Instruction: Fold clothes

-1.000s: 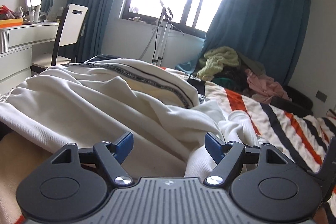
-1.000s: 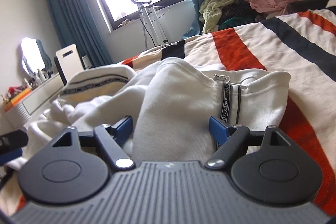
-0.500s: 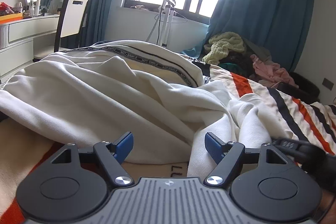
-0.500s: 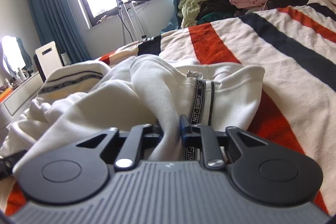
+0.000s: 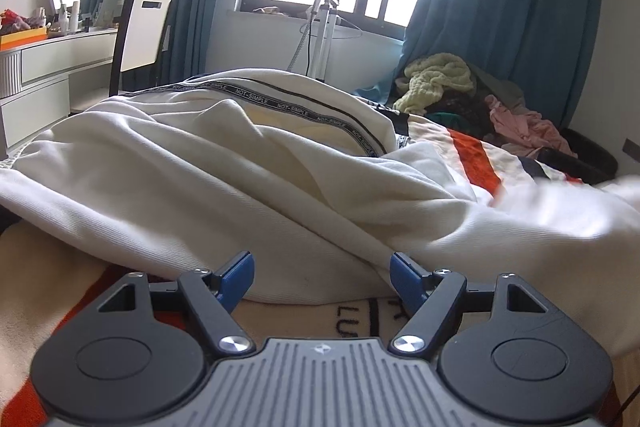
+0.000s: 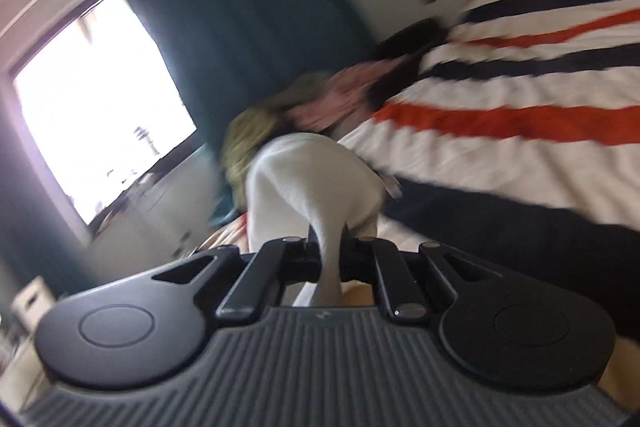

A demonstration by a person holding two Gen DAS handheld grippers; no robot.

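Here we log:
Left gripper [image 5: 322, 277]: jaws apart, low before cream garment [image 5: 224, 179].
Right gripper [image 6: 329, 261]: clamped on garment fold, view blurred.
Bed: striped blanket [image 6: 520, 115].

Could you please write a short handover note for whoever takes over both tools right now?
Right tool: shut on a fold of the cream garment, lifted and tilted; that view is motion-blurred.
Left tool: open, low at the garment's near edge, gripping nothing.
The garment lies bunched on the striped blanket; more clothes are piled at the far end.
Done: one grasp taken. No fold is visible yet.
Left: probably grasp with the left tool, spread the garment flat, then fold it.
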